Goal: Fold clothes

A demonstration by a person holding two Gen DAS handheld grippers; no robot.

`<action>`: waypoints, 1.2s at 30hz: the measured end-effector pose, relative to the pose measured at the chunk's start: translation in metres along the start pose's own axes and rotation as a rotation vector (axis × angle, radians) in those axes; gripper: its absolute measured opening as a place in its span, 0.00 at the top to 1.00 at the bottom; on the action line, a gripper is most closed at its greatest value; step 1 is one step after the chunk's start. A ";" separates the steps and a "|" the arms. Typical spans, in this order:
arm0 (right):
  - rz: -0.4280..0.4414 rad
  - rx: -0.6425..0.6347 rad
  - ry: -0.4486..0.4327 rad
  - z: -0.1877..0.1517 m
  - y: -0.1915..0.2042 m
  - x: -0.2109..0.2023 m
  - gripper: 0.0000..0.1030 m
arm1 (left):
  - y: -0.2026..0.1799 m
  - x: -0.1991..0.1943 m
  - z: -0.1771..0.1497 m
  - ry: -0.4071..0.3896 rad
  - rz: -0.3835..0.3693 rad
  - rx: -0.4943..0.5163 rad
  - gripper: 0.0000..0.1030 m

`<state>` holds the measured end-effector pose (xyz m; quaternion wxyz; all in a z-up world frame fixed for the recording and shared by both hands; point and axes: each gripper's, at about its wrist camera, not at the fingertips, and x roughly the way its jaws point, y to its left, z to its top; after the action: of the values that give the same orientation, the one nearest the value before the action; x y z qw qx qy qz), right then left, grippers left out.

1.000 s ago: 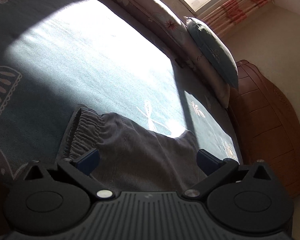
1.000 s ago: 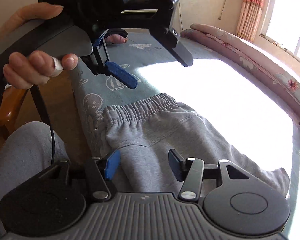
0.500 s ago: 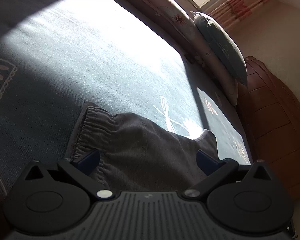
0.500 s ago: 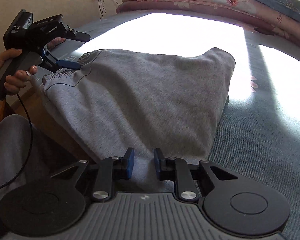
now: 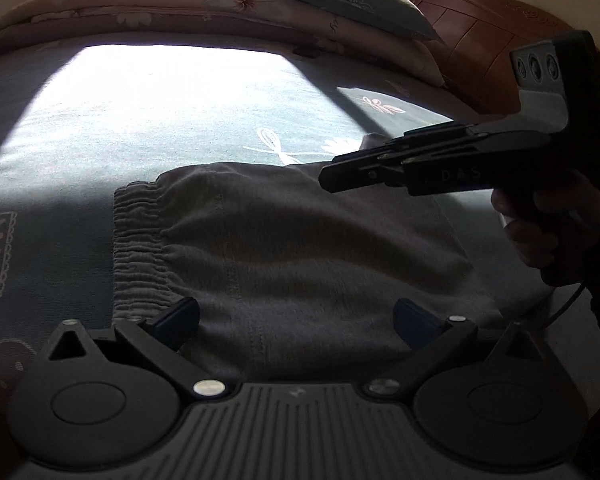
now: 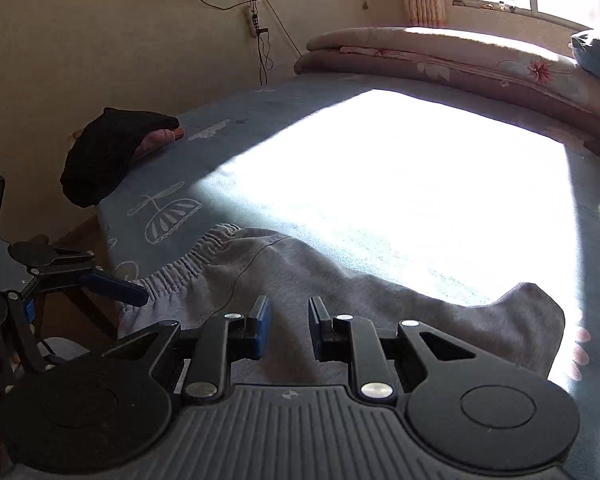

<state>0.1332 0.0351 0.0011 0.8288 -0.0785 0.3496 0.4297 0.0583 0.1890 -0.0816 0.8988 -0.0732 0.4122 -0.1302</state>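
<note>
Grey sweatpants (image 5: 300,248) lie folded on the blue patterned bedsheet (image 5: 180,120), with the elastic waistband (image 5: 136,248) on the left. My left gripper (image 5: 296,312) hovers over their near edge, jaws wide open and empty. In the right wrist view its blue finger (image 6: 116,288) sits beside the waistband (image 6: 180,276). My right gripper (image 6: 288,320) stands over the sweatpants (image 6: 340,300) with a narrow gap between its pads and no cloth pinched. Seen from the left wrist, the right gripper (image 5: 332,178) hangs above the pants' far right part, held by a hand (image 5: 540,232).
A rolled floral quilt (image 5: 180,8) and a blue pillow (image 5: 348,0) line the bed's far side. A wooden headboard (image 5: 480,40) stands at the right. A black garment (image 6: 108,156) lies on the bed's far left corner. Bright sunlight covers the sheet (image 6: 380,180) beyond the pants.
Both views have swung round. The right gripper's jaws narrowed a second ago and have stayed so. The right gripper has come into the left wrist view above the pants.
</note>
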 end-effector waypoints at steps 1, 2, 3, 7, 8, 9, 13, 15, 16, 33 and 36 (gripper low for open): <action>0.012 -0.011 0.015 0.010 0.002 0.011 0.77 | 0.005 0.004 -0.004 0.029 0.010 -0.017 0.01; 0.022 -0.024 0.040 0.015 0.005 0.025 0.77 | 0.009 0.004 -0.007 0.036 0.000 -0.030 0.01; 0.017 -0.033 0.057 0.017 0.007 0.037 0.77 | 0.012 0.001 -0.010 0.022 -0.013 -0.036 0.01; -0.099 -0.088 0.143 0.016 0.005 0.093 0.79 | 0.016 -0.006 -0.015 0.018 -0.023 -0.014 0.01; -0.142 -0.107 0.155 0.015 0.002 0.102 0.80 | 0.014 -0.010 -0.016 0.017 -0.008 -0.001 0.01; -0.152 -0.108 0.152 0.016 -0.001 0.105 0.80 | 0.012 -0.014 -0.017 0.016 0.006 0.013 0.01; -0.151 -0.111 0.114 0.033 -0.001 0.092 0.79 | 0.002 -0.033 -0.016 -0.041 0.025 0.045 0.01; -0.073 -0.117 0.084 0.044 0.009 0.084 0.79 | -0.001 -0.035 -0.014 -0.055 0.037 0.045 0.01; -0.018 -0.112 0.076 0.051 0.015 0.081 0.79 | -0.002 -0.032 -0.015 -0.048 0.058 0.039 0.01; 0.087 -0.217 0.196 0.066 0.071 0.185 0.89 | 0.011 -0.008 -0.020 -0.051 0.192 -0.047 0.01; 0.122 -0.172 0.182 0.069 0.065 0.178 0.89 | 0.013 -0.011 -0.023 -0.066 0.184 -0.054 0.01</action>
<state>0.1874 0.2226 -0.0517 0.7561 -0.1666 0.3895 0.4988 0.0363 0.2042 -0.0913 0.9177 -0.0636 0.3907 -0.0333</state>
